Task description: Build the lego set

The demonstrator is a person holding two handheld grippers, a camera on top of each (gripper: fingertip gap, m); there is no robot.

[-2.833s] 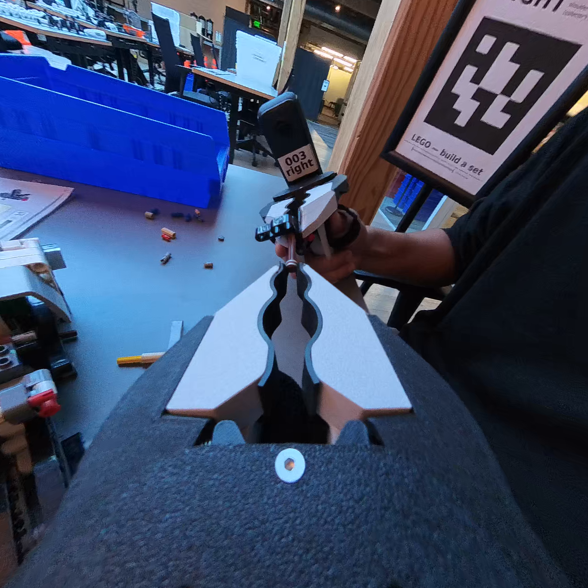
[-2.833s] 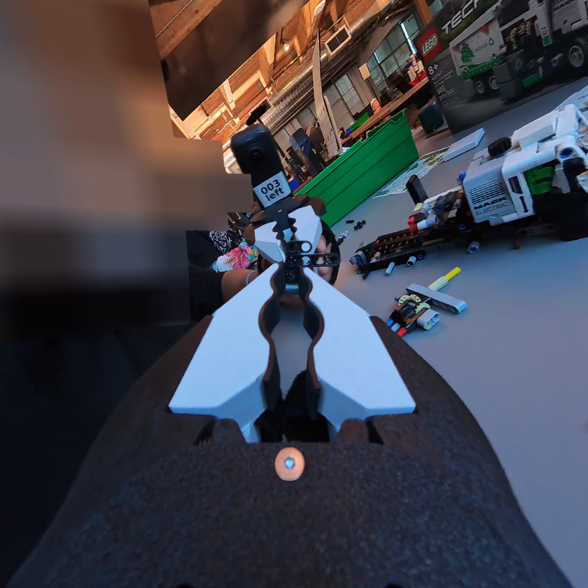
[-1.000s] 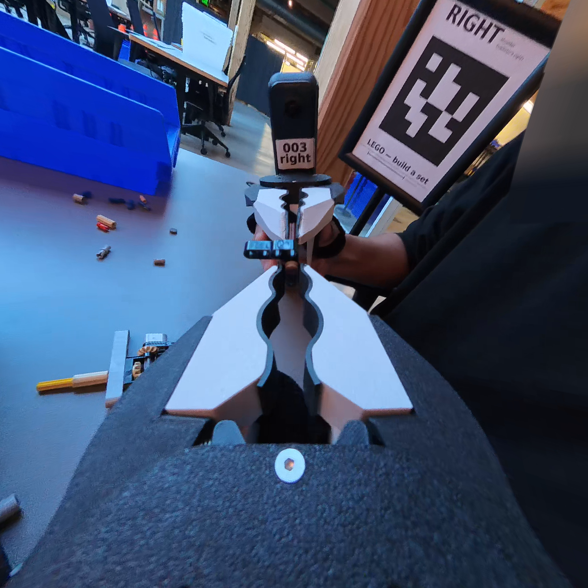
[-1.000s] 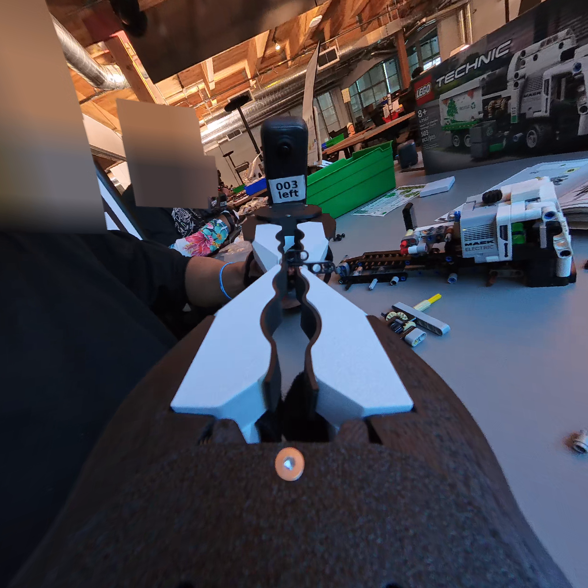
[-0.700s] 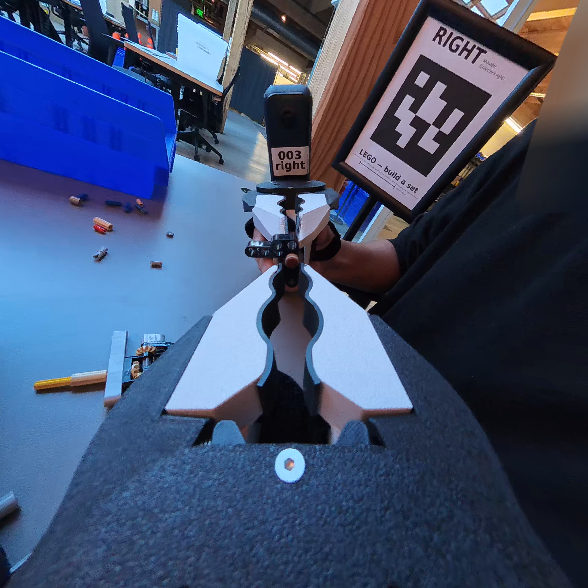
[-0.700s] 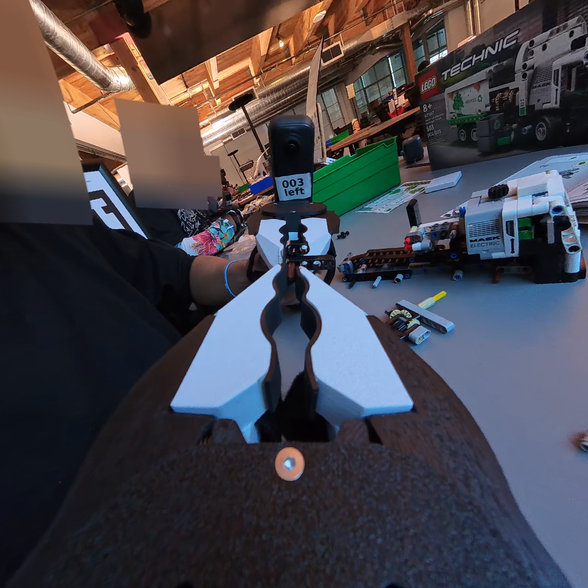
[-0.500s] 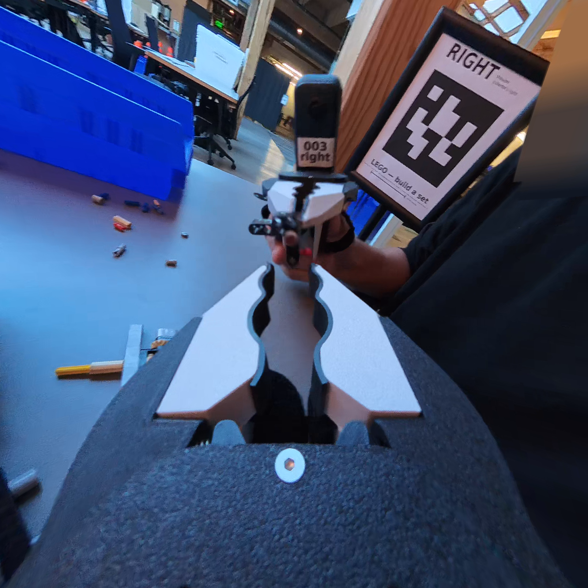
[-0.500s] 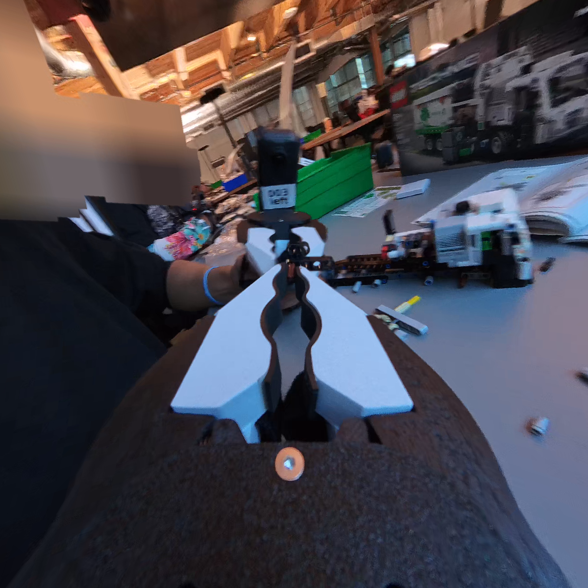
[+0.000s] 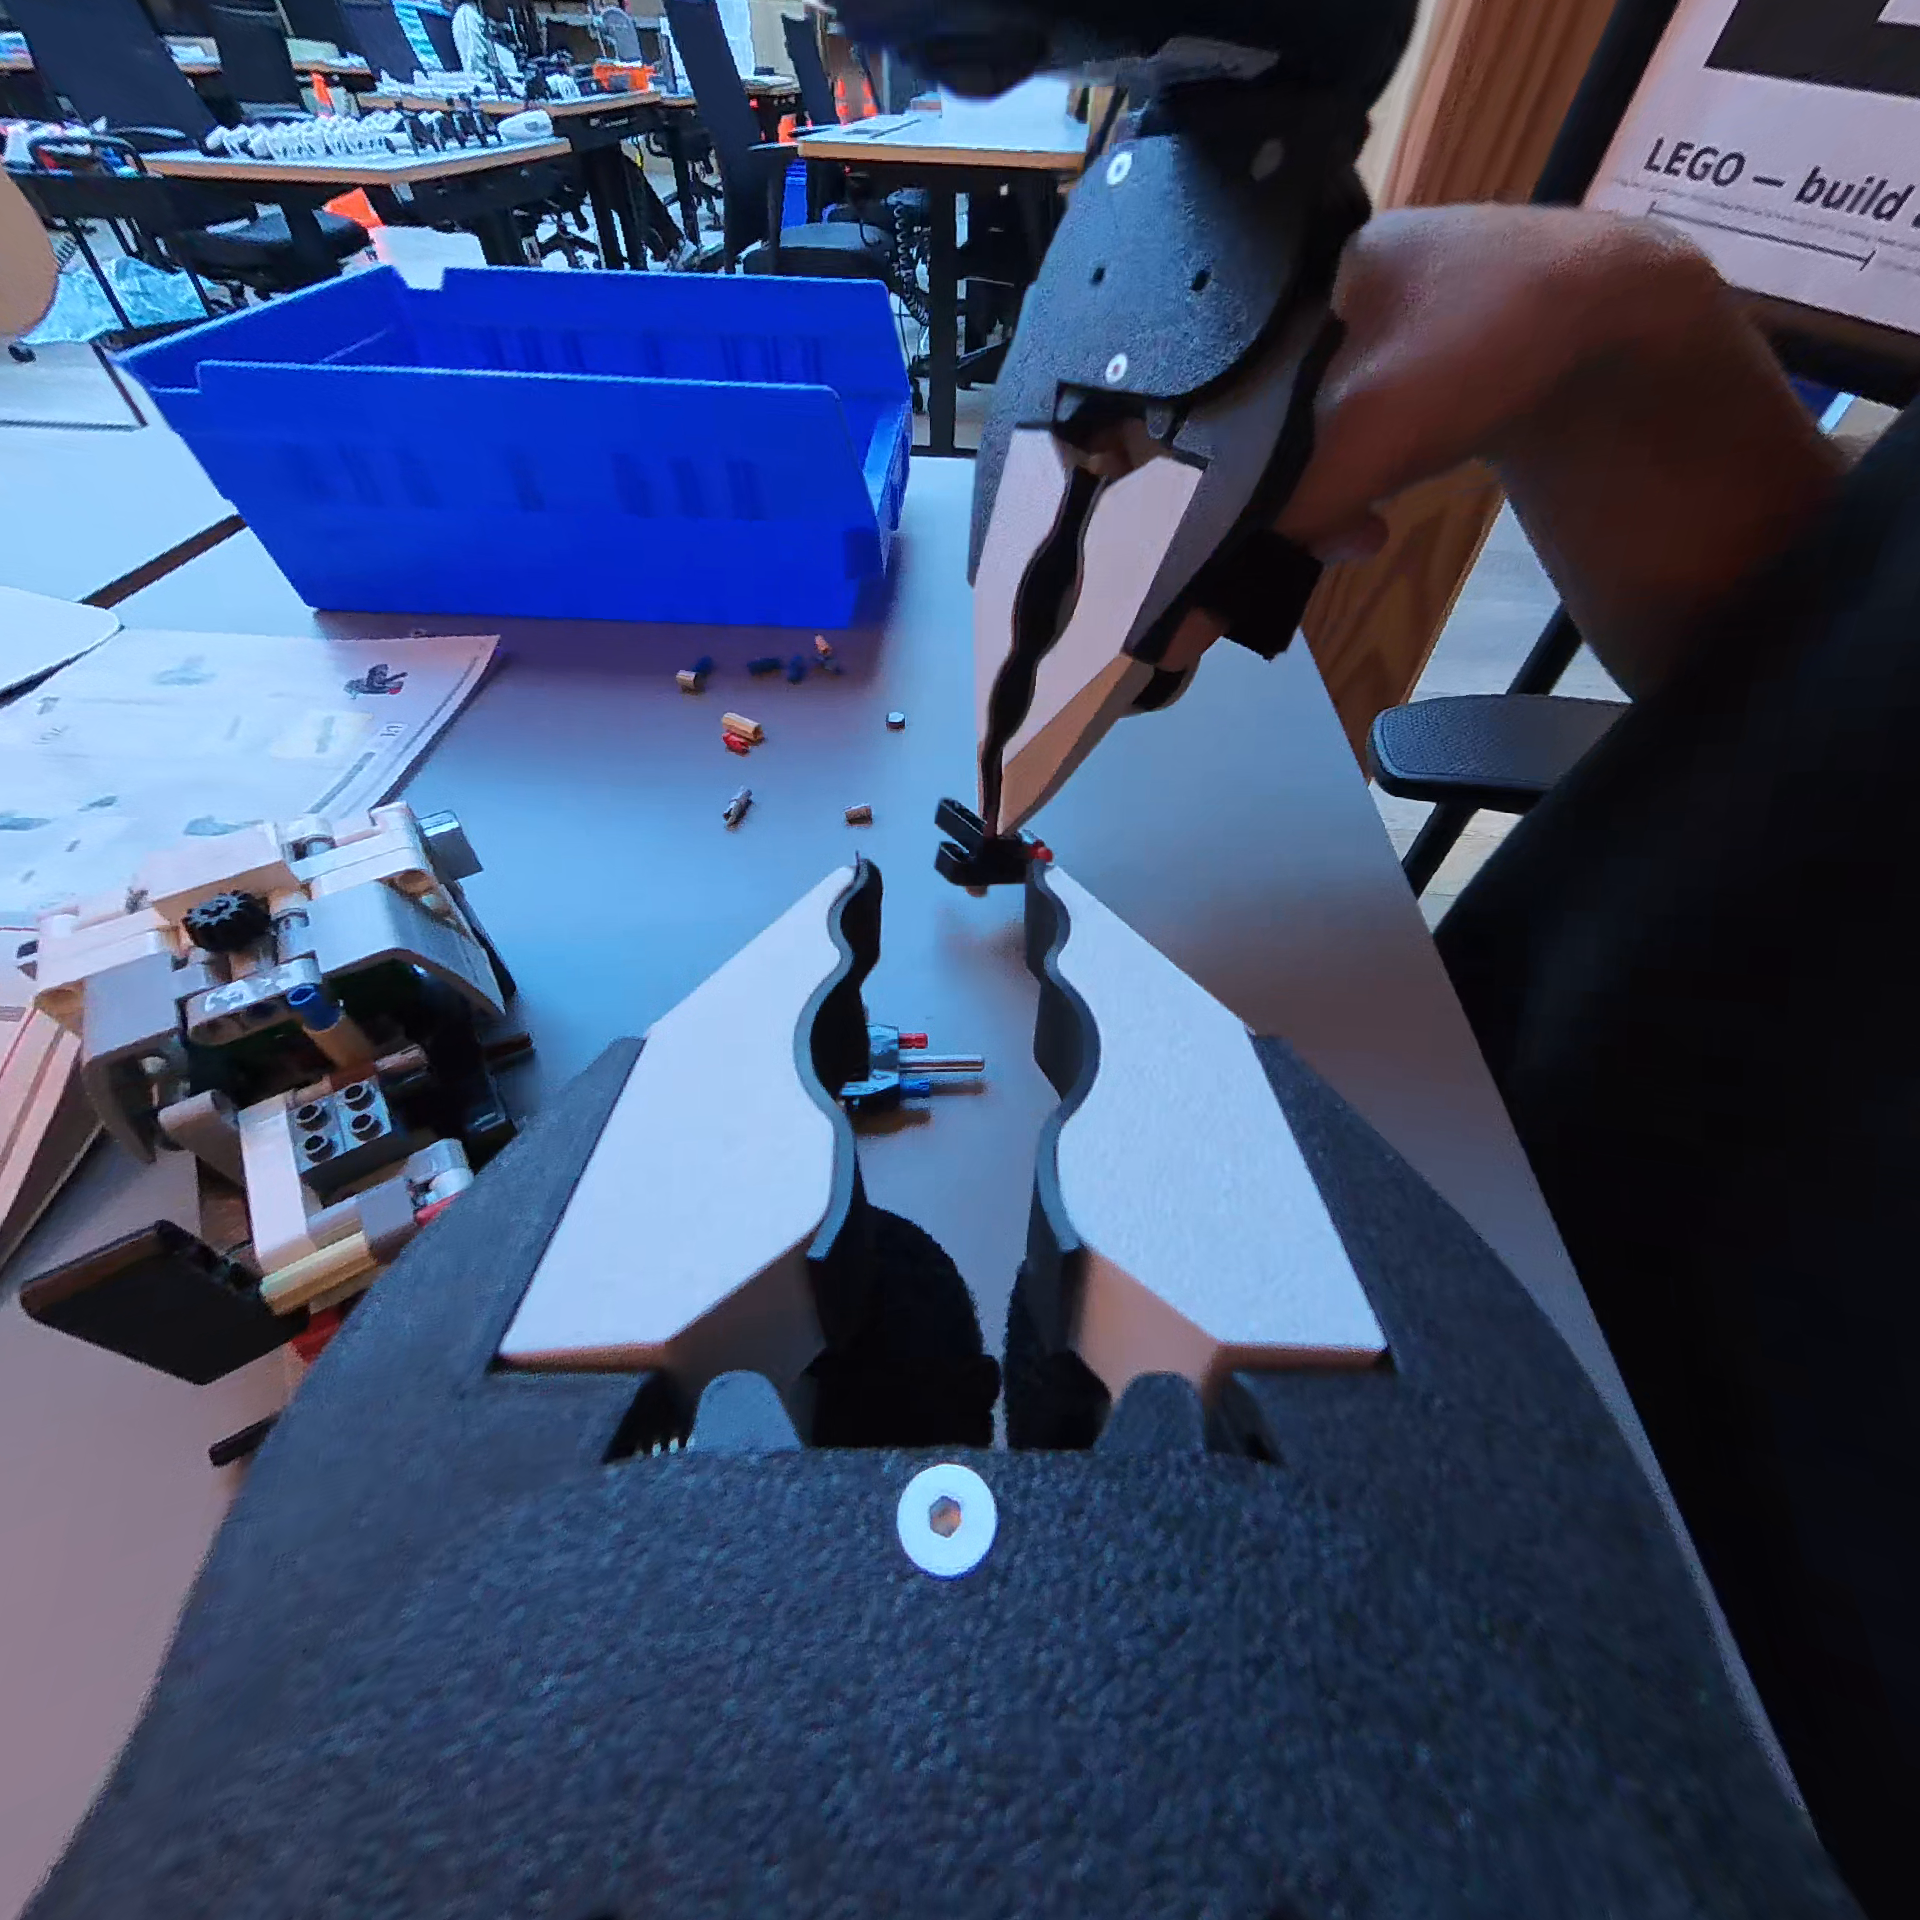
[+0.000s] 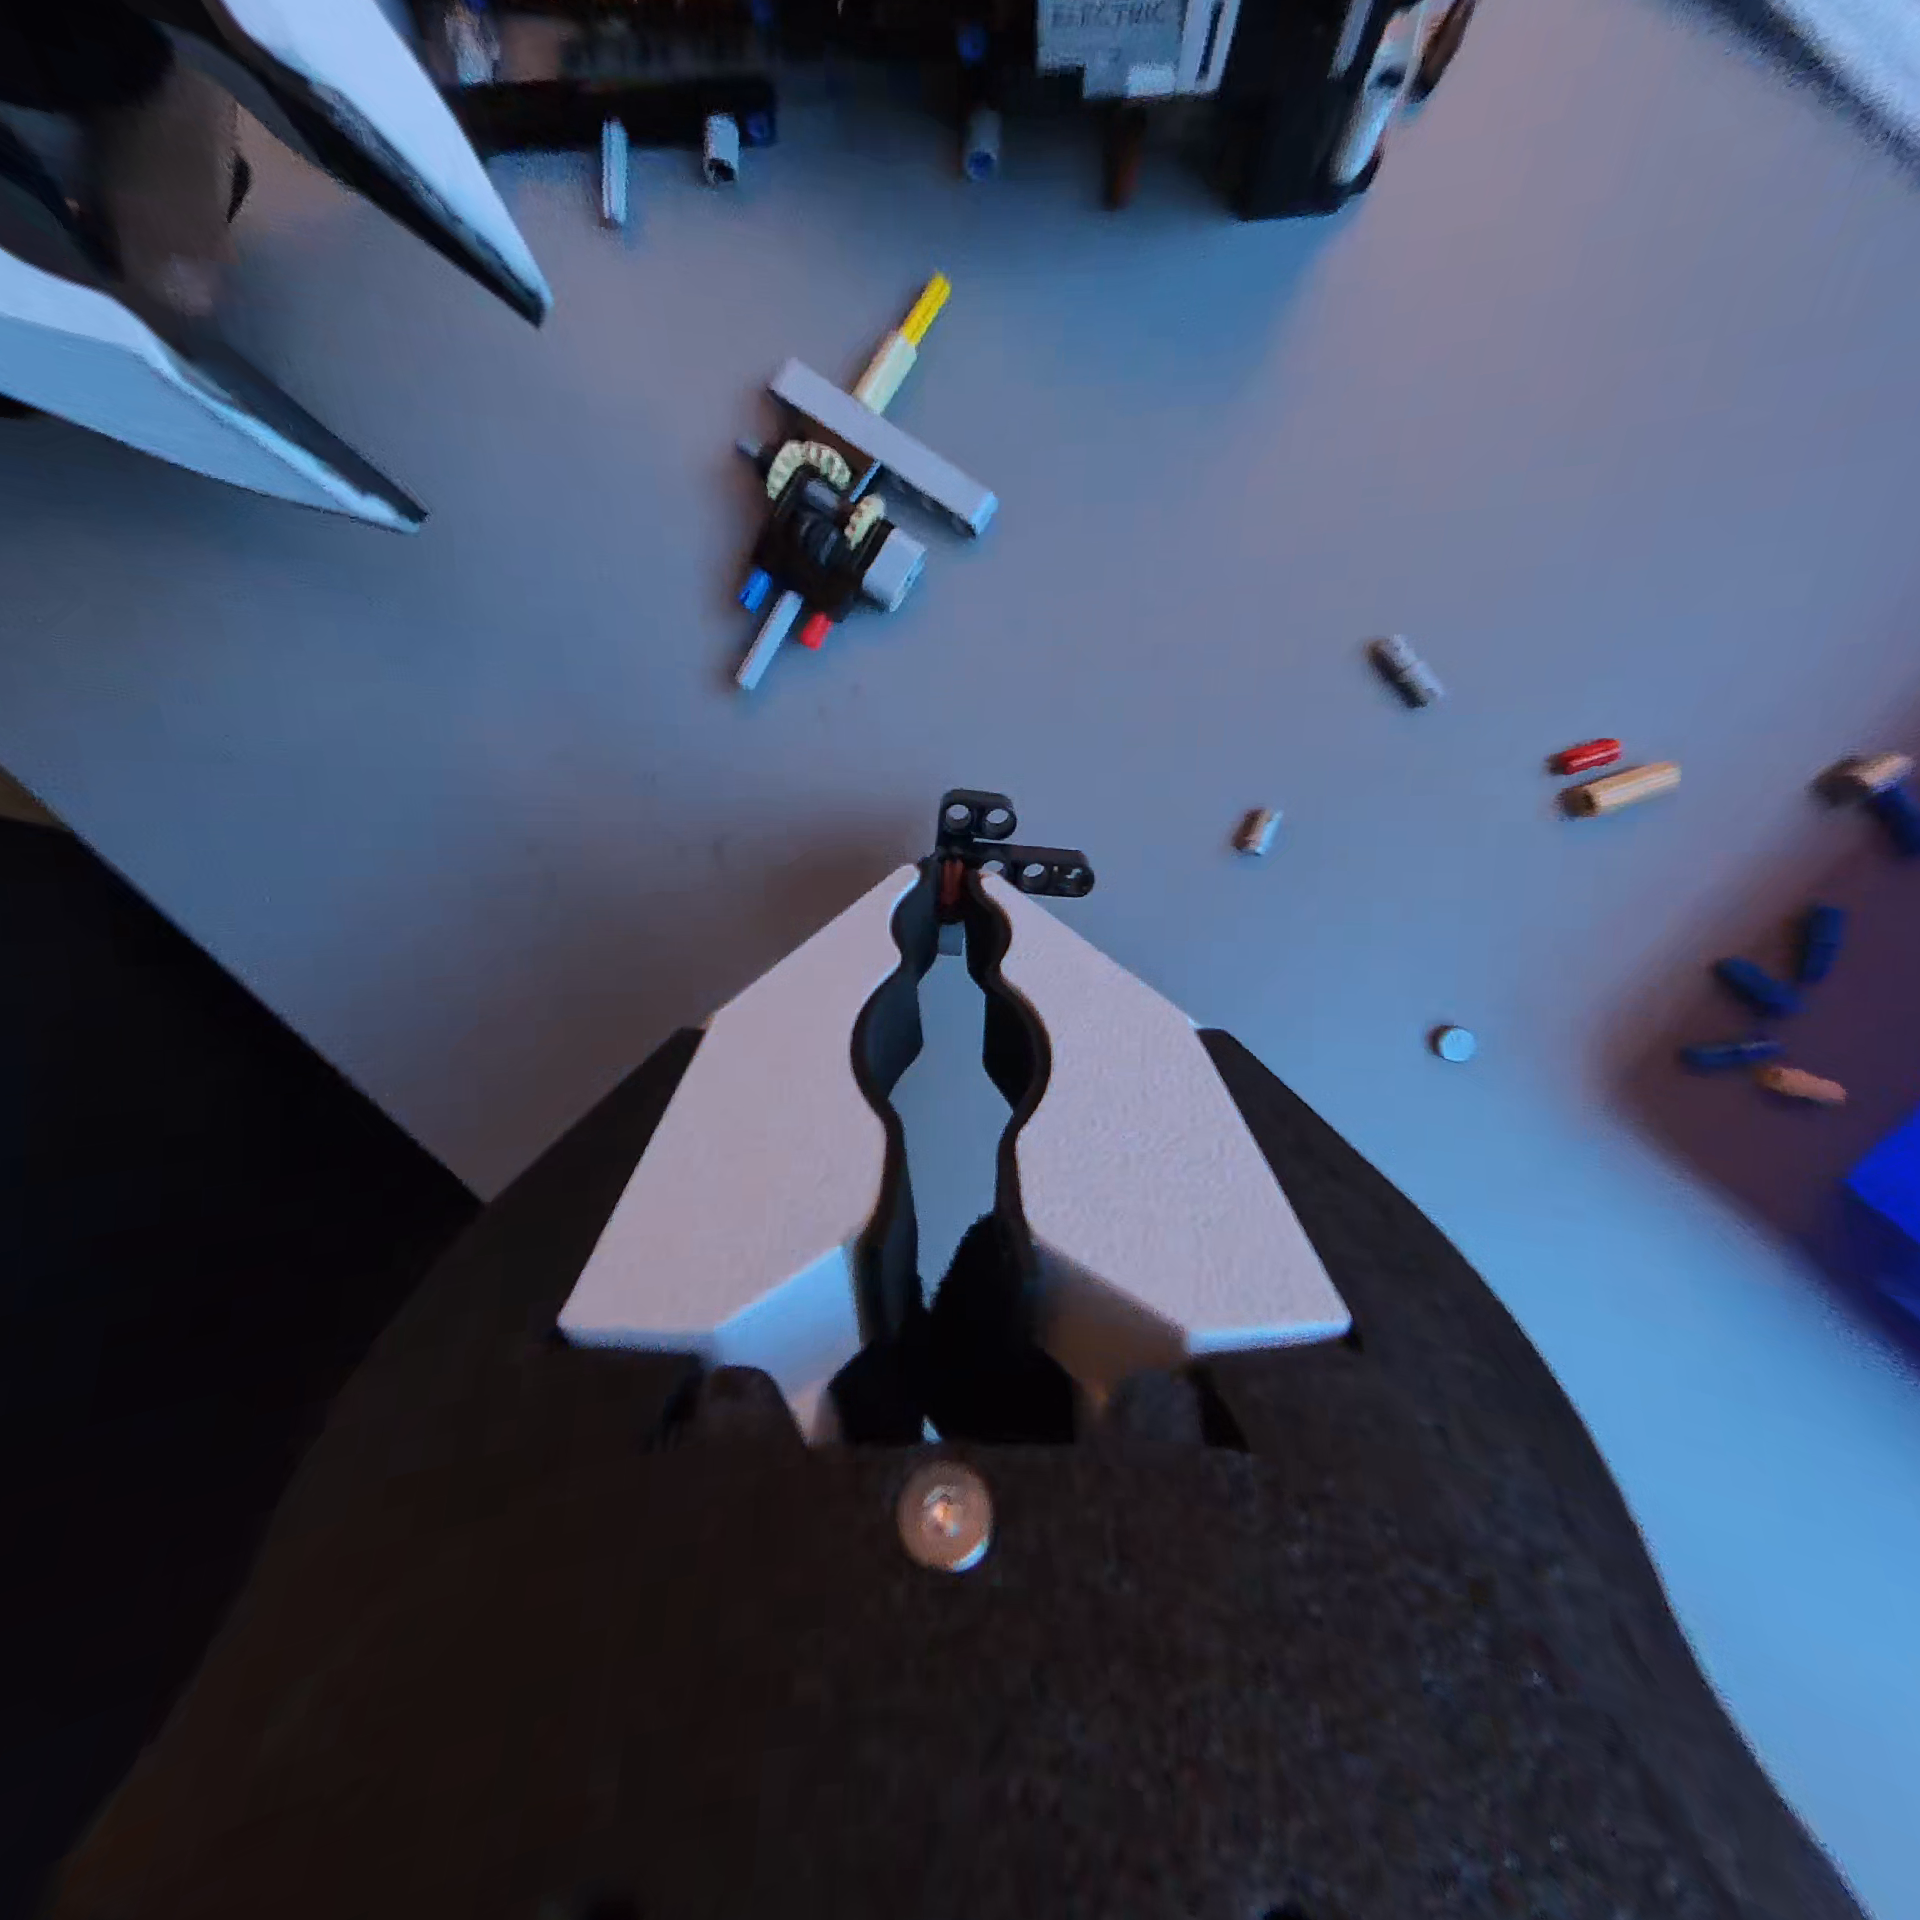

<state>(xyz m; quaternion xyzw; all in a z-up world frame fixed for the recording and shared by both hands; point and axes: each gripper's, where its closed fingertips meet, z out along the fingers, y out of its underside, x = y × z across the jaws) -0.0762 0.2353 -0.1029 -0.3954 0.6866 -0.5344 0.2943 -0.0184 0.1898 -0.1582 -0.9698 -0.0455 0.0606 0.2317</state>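
On the surface (image 9: 623,883), left to right from the blue bin (image 9: 540,457), whose contents are hidden: part-built truck (image 9: 281,1029) in front, left tool (image 9: 945,894) spread empty over the gear subassembly (image 9: 899,1060), right tool (image 10: 951,883) clamping a black connector (image 10: 1013,847), sign (image 9: 1766,156) rightmost.

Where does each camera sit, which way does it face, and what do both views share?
Left wrist view: on the left gripper, open, low over the table, facing the blue bin; the right gripper and a hand show.
Right wrist view: on the right gripper, looking steeply down at the table; it is shut on a black piece; the left gripper's fingers show top left.
Shared: the black piece, the gear assembly, the truck and the loose pins.
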